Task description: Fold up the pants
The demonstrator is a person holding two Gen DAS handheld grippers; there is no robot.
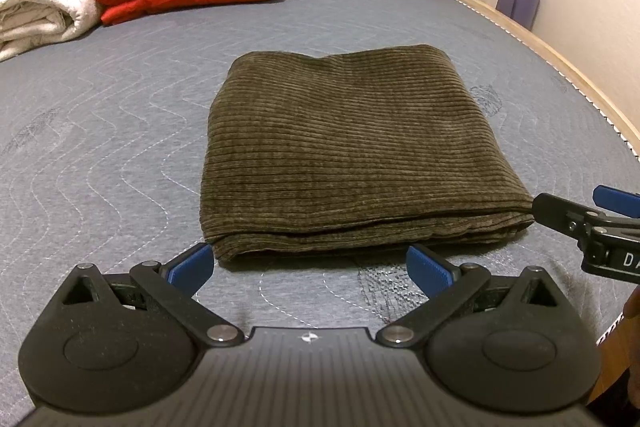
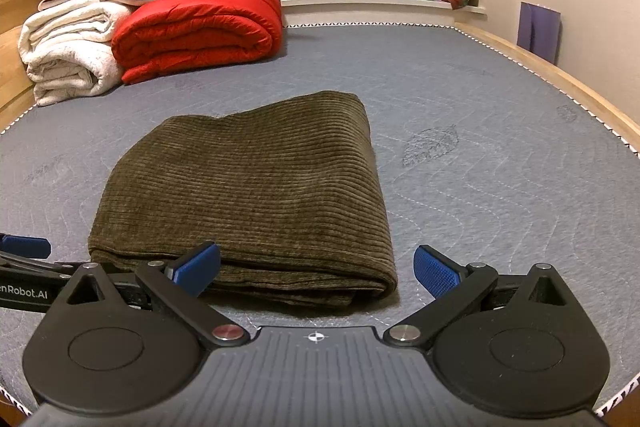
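the olive-brown ribbed corduroy pants [image 1: 352, 151] lie folded into a compact rectangle at the middle of the grey quilted mattress [image 1: 120, 147]. the left gripper [image 1: 310, 265] and right gripper [image 2: 316, 267] sit spread wide, empty, at its near edge, probably having let go.

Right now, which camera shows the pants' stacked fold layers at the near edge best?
Left wrist: the pants show the whole near edge, layers visible. Right wrist: the right gripper finger hides part of that edge.
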